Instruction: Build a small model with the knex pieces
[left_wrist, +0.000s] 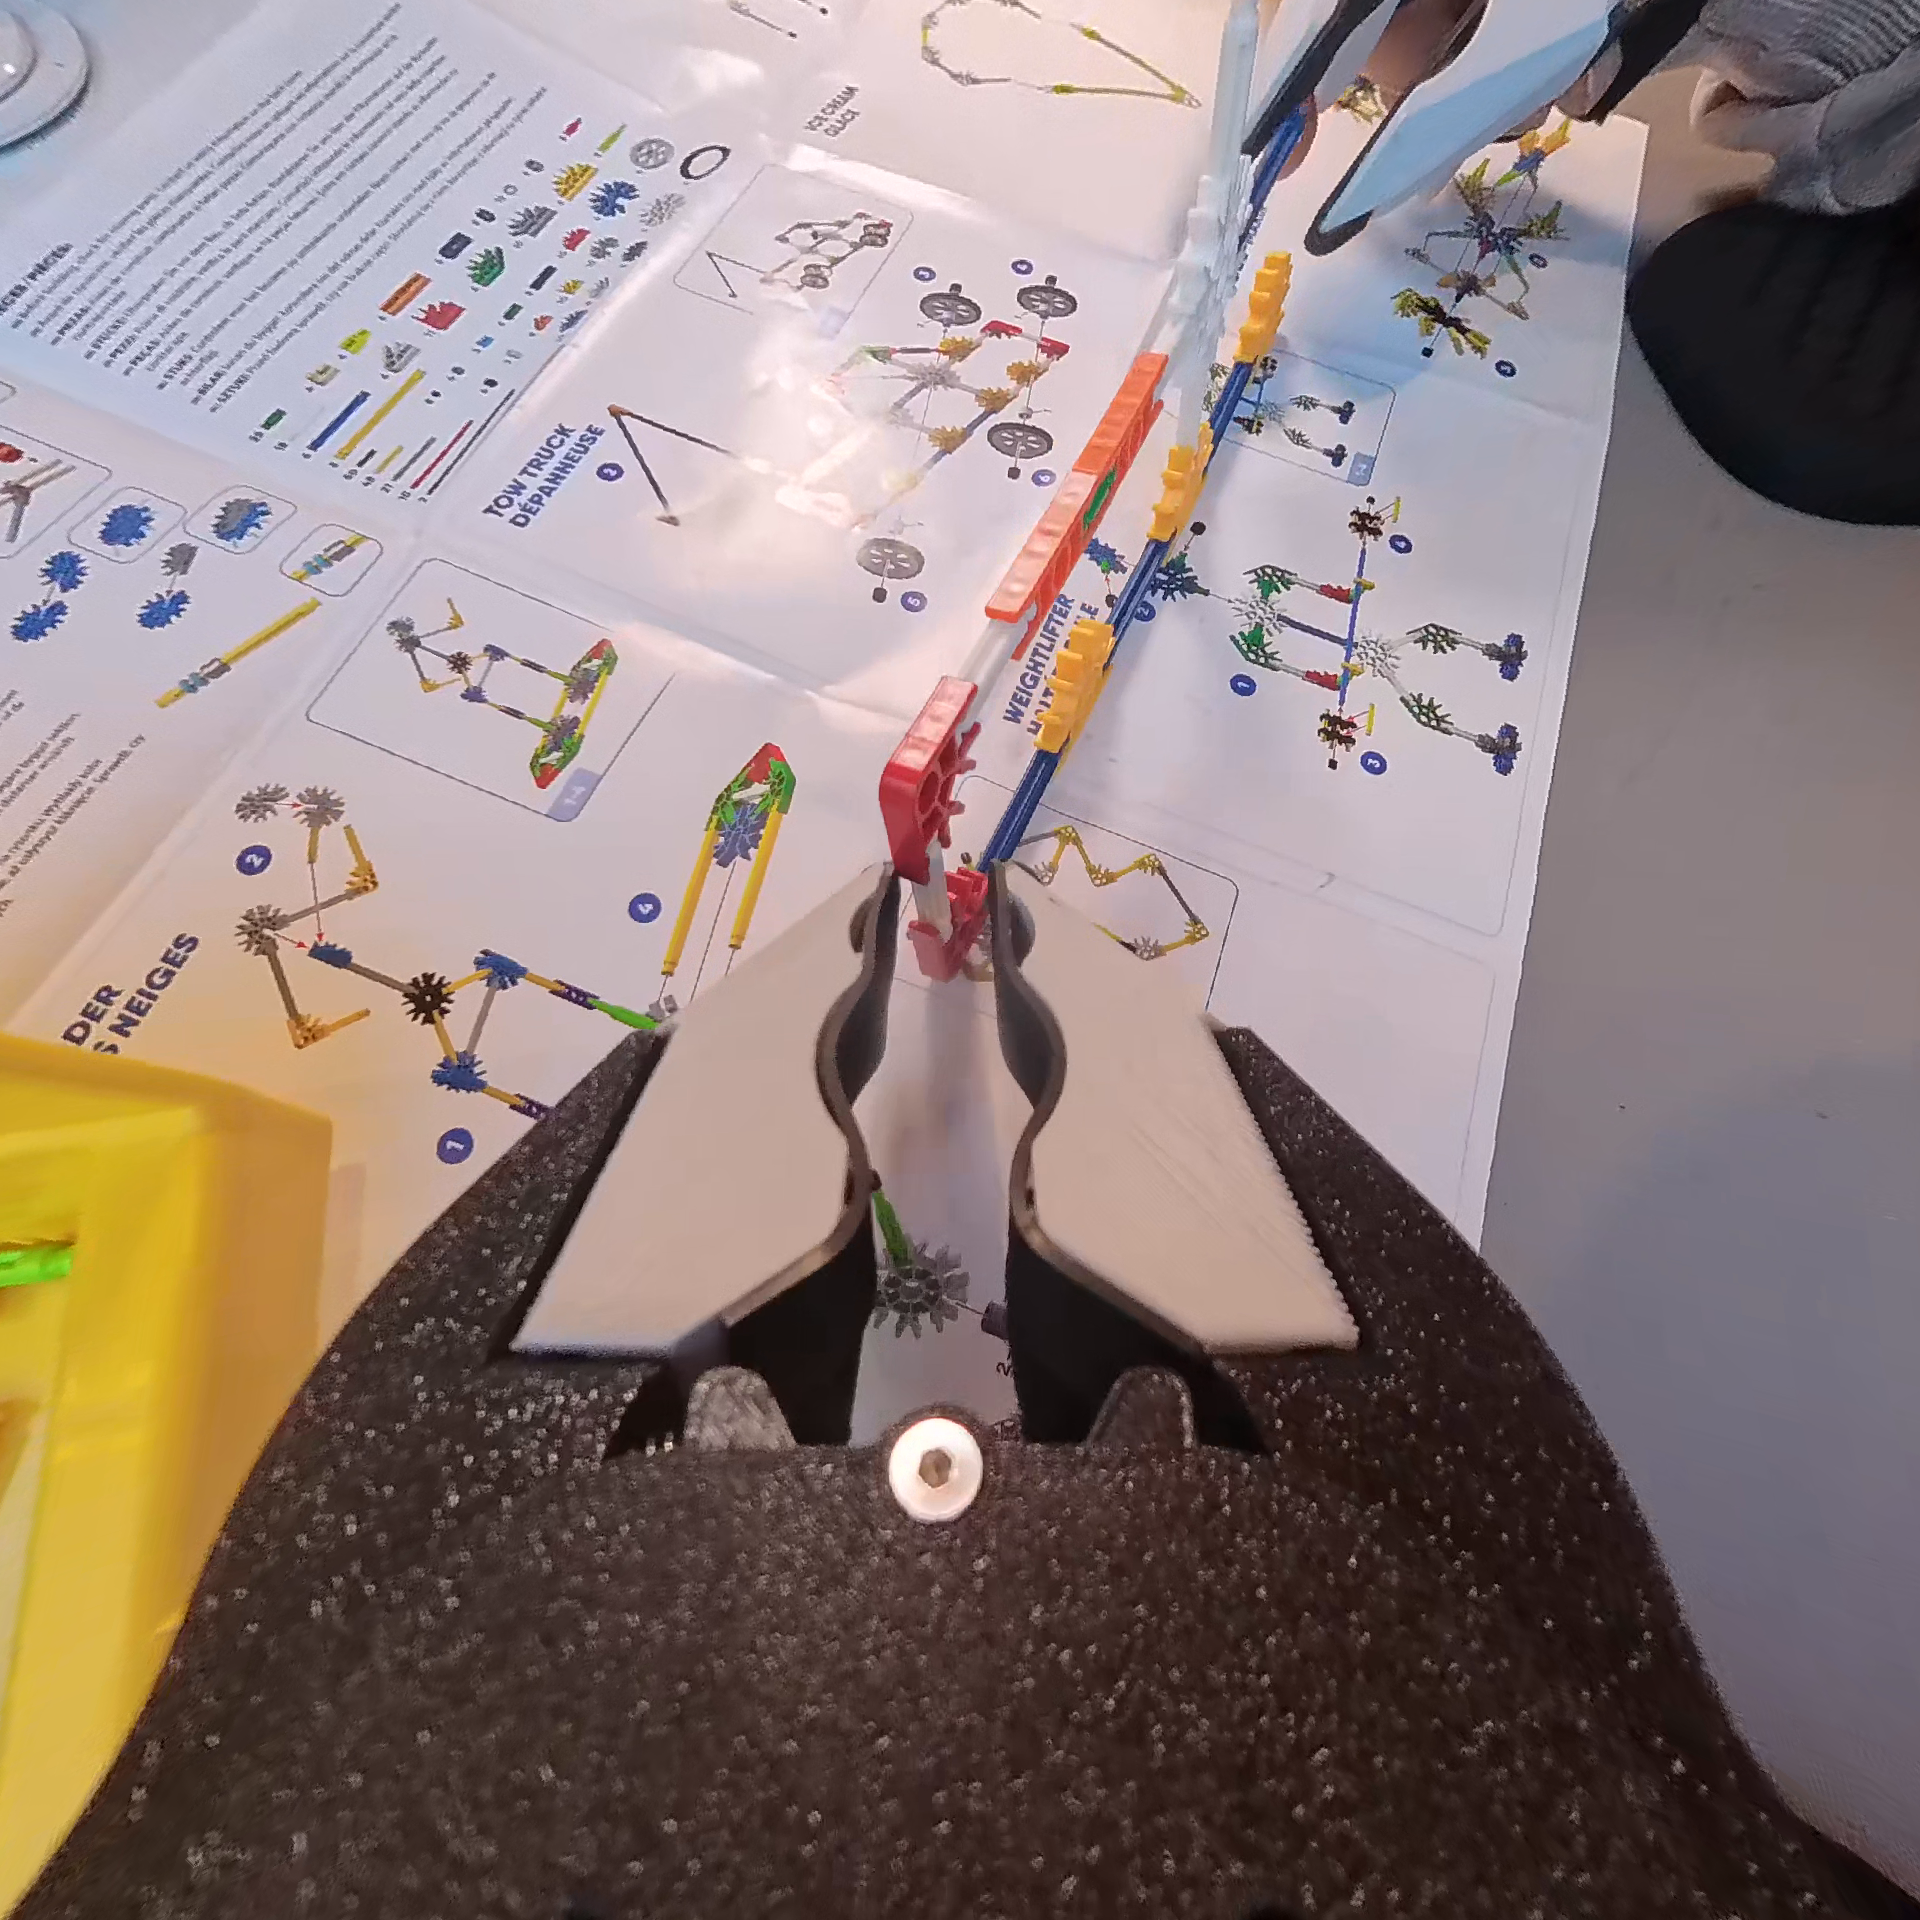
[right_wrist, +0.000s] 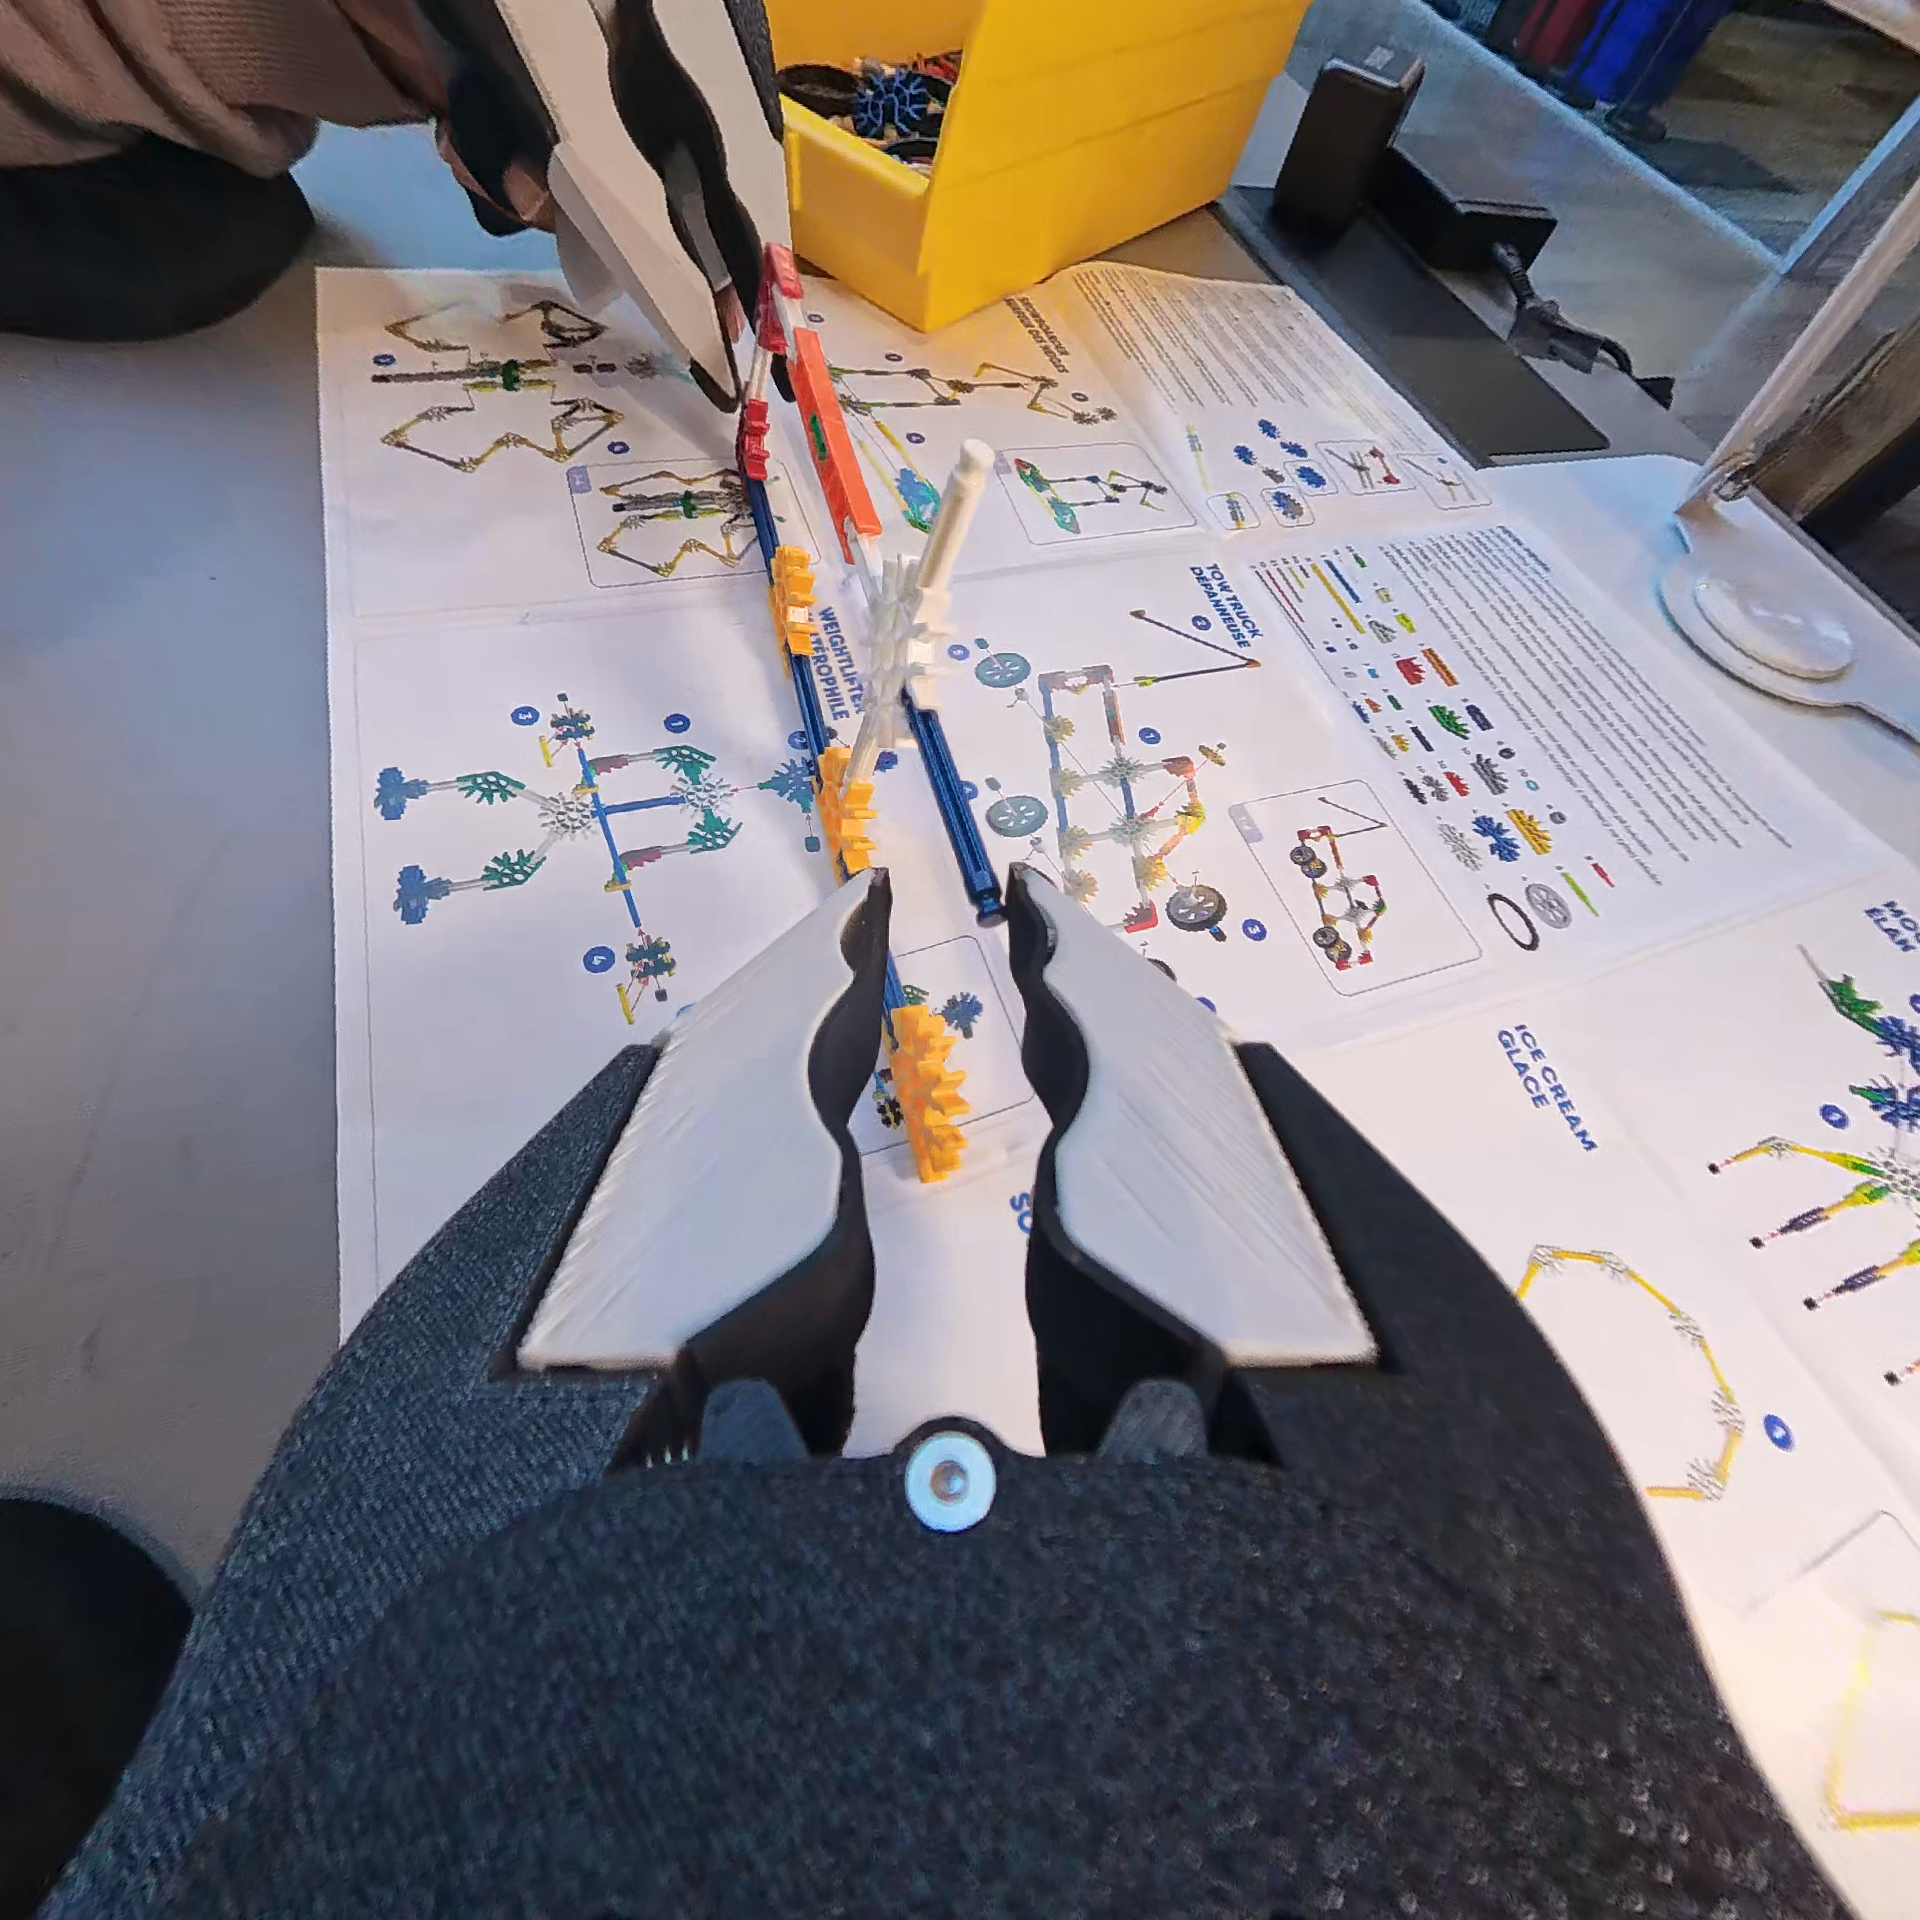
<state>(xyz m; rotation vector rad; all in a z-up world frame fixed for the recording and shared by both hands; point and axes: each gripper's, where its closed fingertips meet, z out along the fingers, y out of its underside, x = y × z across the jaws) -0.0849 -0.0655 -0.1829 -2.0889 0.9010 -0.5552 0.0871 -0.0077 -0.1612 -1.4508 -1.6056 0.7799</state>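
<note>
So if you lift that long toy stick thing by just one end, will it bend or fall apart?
Probably it sags a bit: the rod-and-connector assembly is long and thin, with slim blue rods. The yellow connectors look only clipped on, so they could pop off. The left gripper grips its red end.

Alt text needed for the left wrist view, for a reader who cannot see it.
The left gripper has its jaws closed on the red connector at the near end of a long toy assembly of blue rods and yellow connectors lying on an instruction sheet. The right gripper is at its far end; a yellow bin sits left.
</note>
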